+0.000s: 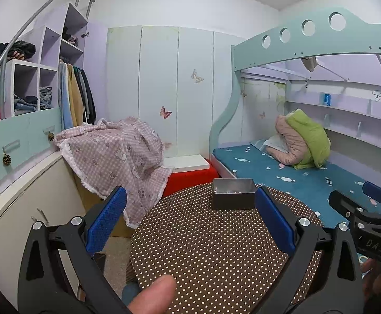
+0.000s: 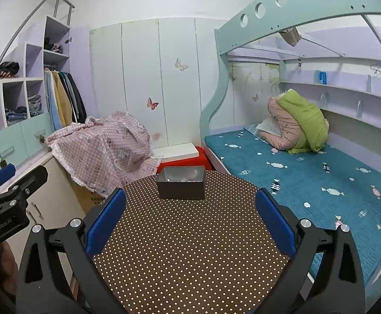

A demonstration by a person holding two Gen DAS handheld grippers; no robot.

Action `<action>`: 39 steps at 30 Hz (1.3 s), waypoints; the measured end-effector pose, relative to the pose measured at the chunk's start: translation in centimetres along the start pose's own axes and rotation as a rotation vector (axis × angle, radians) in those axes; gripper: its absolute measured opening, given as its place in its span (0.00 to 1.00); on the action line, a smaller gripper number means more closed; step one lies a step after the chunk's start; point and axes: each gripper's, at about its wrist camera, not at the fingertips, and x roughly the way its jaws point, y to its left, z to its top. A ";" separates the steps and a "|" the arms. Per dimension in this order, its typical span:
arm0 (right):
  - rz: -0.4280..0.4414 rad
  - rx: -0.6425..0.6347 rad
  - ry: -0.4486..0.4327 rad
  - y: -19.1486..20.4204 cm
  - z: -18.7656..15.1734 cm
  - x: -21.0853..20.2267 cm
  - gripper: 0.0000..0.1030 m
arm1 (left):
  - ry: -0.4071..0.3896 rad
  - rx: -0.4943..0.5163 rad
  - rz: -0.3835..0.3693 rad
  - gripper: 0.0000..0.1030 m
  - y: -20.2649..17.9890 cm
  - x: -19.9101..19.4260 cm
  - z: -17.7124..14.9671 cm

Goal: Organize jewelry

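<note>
A small grey metal box [image 1: 233, 194] stands at the far edge of a round brown table with white dots [image 1: 216, 248]. Small pale jewelry pieces lie inside it. In the right wrist view the box [image 2: 181, 186] shows the same contents. My left gripper [image 1: 190, 222] is open and empty, held above the table short of the box. My right gripper [image 2: 190, 222] is open and empty, also short of the box. Each gripper shows at the edge of the other's view: the right one [image 1: 368, 209] and the left one [image 2: 7, 191].
A bed with a blue candy-print cover [image 2: 308, 178] lies to the right under a bunk frame. A pink checked cloth [image 1: 117, 157] covers something left of the table. A red stool [image 1: 190, 176] stands behind the table. A cabinet [image 1: 20, 196] runs along the left.
</note>
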 end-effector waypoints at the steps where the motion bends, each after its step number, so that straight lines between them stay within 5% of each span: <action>1: 0.002 0.002 -0.004 0.2 0.0 -0.2 0.92 | 0.000 0.001 0.001 0.95 0.0 -0.3 -0.1; 39: 0.001 -0.023 -0.029 1.1 -0.2 -1.9 0.93 | -0.051 -0.031 0.021 0.95 0.8 -3.8 -1.1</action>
